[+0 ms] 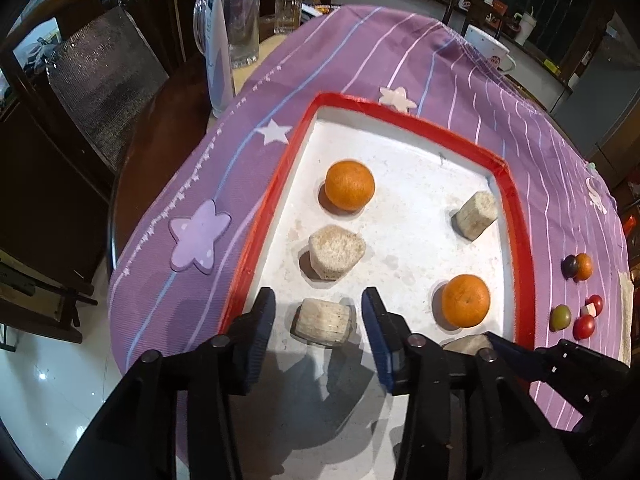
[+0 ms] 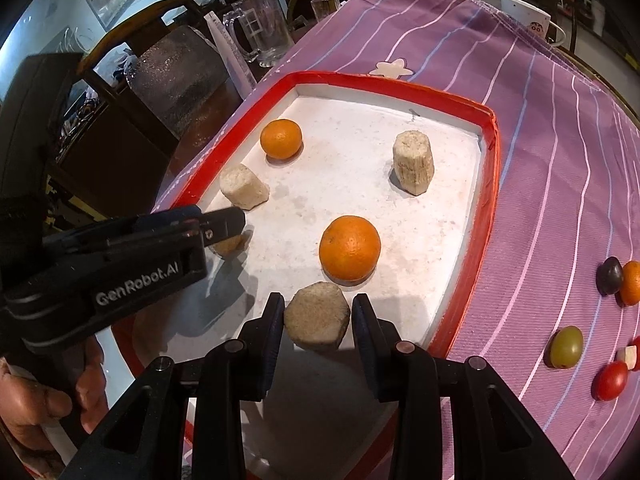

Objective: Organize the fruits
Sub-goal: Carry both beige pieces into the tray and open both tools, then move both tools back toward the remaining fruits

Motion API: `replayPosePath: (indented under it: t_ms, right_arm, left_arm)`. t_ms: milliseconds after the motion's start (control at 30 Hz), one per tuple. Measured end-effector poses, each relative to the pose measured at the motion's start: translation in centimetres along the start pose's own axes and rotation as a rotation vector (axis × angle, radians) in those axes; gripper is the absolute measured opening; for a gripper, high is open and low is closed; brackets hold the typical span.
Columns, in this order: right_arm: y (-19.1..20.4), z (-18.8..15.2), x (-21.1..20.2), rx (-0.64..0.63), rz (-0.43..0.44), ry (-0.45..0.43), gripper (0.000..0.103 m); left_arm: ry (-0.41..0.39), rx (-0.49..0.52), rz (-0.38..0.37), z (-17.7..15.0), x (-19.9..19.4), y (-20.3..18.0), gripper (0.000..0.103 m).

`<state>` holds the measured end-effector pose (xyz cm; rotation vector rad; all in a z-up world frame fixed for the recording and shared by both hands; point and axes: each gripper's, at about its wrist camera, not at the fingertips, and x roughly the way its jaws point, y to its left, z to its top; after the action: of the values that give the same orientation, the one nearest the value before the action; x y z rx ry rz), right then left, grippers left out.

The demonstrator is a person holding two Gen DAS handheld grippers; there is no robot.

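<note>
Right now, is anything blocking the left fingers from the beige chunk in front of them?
Nothing visible. The beige chunk lies in the red-rimmed tray between the left fingers, a gap on each side.

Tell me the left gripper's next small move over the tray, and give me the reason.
Probably lift the left gripper straight up. Its jaws stand apart from the pale chunk between them, which rests on the red-rimmed tray, so it looks released. The right gripper holds another chunk beside it.
</note>
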<state>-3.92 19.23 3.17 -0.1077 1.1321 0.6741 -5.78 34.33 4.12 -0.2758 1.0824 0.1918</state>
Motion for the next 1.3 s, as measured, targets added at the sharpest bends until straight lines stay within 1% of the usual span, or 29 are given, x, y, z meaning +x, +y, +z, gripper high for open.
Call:
replayPosePath:
  t_ms: [67,267,433,633,1000,1300]
  right_arm:
    - [0.1,-0.1,-0.5,-0.006,-0.003,-0.013,0.039]
    - [0.1,0.0,-2.1,-0.011,-0.007,-0.057,0.041]
    - [-0.6,-0.4,-3.5,0.016,-0.007,-0.087,0.043]
    - [-1.9,-1.0,-5.0,0.066,-0.009,-0.116,0.044]
    - [-4.6,-3.1,-7.5,0.129,-0.011,-0.147,0.044]
    - [-7.7,-4.4,-8.9,0.165,-0.005,-0.147,0.044]
  left_arm:
    - [-0.018,0.002,0.009,0.2,-0.7,-0.2,0.053]
    - [-0.069,0.023,0.043,0.5,-2.9,-0.9,0.060]
    - [-0.100,0.050,0.072,0.4,-4.3,-2.0,0.062]
    - [-0.122,0.076,0.081,0.0,-5.5,-3.4,0.063]
    - [-0.132,0.129,0.085,-1.1,-6.6,-7.4,0.064]
    - [-0.120,0.134,0.080,-1.7,-6.4,-10.5,0.064]
